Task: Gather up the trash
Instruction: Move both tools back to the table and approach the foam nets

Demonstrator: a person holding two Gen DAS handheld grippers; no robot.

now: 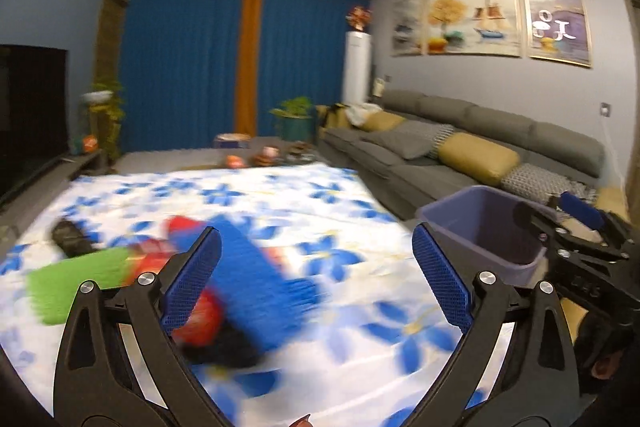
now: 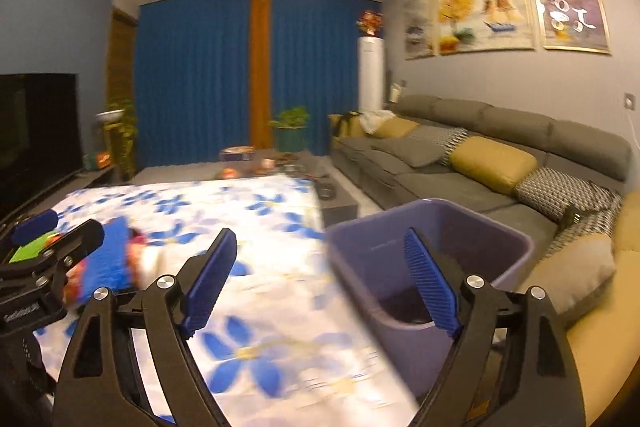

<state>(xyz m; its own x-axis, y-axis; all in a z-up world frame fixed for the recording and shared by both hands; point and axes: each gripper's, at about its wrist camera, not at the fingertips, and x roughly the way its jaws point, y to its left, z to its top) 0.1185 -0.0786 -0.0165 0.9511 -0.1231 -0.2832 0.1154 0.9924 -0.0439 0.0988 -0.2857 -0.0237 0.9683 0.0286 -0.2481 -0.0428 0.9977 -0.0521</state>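
Observation:
Blurred trash lies on a white cloth with blue flowers (image 1: 280, 195): a blue packet (image 1: 256, 283), a green packet (image 1: 76, 291), a red wrapper (image 1: 200, 311) and a dark item (image 1: 72, 239). My left gripper (image 1: 316, 279) is open above the cloth, the blue packet just beyond its left finger, nothing held. A purple bin (image 1: 452, 207) stands off the cloth's right edge. My right gripper (image 2: 320, 283) is open and empty, its right finger in front of the bin (image 2: 360, 267). The blue packet (image 2: 108, 259) shows at left, beside the left gripper (image 2: 56, 229).
A grey sofa (image 2: 460, 183) with yellow and patterned cushions runs along the right wall behind the bin. A low table (image 2: 336, 203) with small items lies past the cloth. A dark TV (image 2: 36, 131) and plants (image 2: 290, 121) stand before blue curtains.

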